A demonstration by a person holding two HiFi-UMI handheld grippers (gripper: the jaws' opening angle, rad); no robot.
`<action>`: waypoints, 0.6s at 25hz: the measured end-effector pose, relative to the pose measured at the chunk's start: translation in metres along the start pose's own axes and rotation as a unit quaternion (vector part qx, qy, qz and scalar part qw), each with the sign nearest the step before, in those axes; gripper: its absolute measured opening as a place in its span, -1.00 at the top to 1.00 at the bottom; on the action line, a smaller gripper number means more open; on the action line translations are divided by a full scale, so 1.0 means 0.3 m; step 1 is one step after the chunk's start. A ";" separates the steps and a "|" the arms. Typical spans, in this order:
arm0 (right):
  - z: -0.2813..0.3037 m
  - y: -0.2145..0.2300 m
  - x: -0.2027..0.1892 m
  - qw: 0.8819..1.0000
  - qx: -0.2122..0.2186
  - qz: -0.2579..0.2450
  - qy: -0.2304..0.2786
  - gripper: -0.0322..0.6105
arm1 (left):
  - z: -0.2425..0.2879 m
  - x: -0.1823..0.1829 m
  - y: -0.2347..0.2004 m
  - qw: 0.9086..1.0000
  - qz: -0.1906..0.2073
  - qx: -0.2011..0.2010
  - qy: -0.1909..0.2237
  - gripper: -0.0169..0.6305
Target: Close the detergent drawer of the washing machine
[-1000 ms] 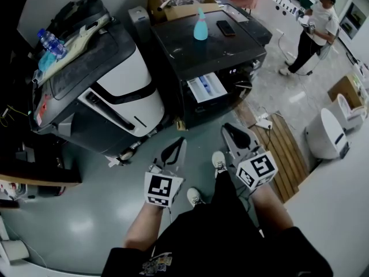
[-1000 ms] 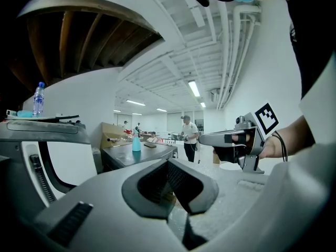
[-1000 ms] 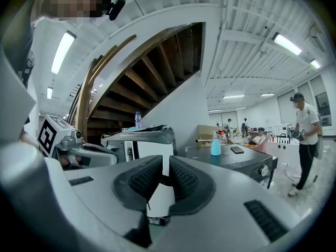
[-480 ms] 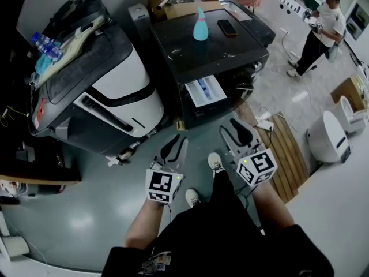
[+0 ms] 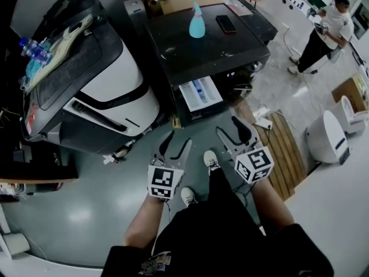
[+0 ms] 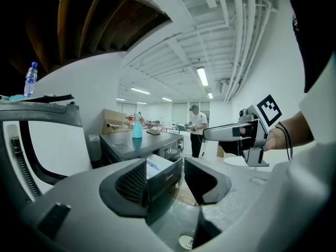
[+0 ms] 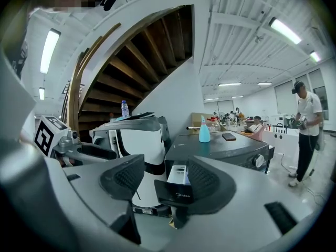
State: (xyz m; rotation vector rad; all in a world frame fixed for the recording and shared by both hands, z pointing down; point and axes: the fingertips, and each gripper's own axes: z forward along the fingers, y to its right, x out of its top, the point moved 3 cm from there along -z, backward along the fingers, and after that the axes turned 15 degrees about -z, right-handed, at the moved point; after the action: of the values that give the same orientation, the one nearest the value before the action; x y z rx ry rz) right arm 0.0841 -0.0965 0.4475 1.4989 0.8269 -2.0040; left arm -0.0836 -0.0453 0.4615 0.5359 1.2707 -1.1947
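Now left tongs and right tongs, just opened, gape empty, partly hiding drawer

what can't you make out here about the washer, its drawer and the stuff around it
- detergent drawer: what its compartments hold is too small to tell in the head view.
- washing machine: its door is hidden in the head view, under the open drawer and by the steep downward angle.
- cardboard box: cut off by the head view's top edge.
- dark flat thing on the machine's top: too small to name in any view.
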 end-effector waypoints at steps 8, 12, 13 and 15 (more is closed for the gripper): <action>0.073 0.123 -0.098 0.999 0.004 0.005 -0.035 0.05 | 0.171 -0.055 -0.026 1.000 -0.014 0.008 -0.025 0.30; 0.125 0.173 -0.154 0.999 0.008 0.009 -0.051 0.05 | 0.245 -0.083 -0.063 0.999 -0.022 0.020 -0.036 0.29; 0.140 0.182 -0.169 0.998 0.010 0.011 -0.055 0.05 | 0.262 -0.090 -0.073 0.999 -0.025 0.023 -0.039 0.29; 0.169 0.198 -0.200 0.998 0.014 0.016 -0.066 0.05 | 0.297 -0.107 -0.094 0.998 -0.032 0.029 -0.046 0.29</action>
State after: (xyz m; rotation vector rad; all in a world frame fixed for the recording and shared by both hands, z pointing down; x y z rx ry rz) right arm 0.1086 -0.1720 0.5056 1.3690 0.7182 -2.0737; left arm -0.0657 -0.1193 0.5243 0.4796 1.1857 -1.2975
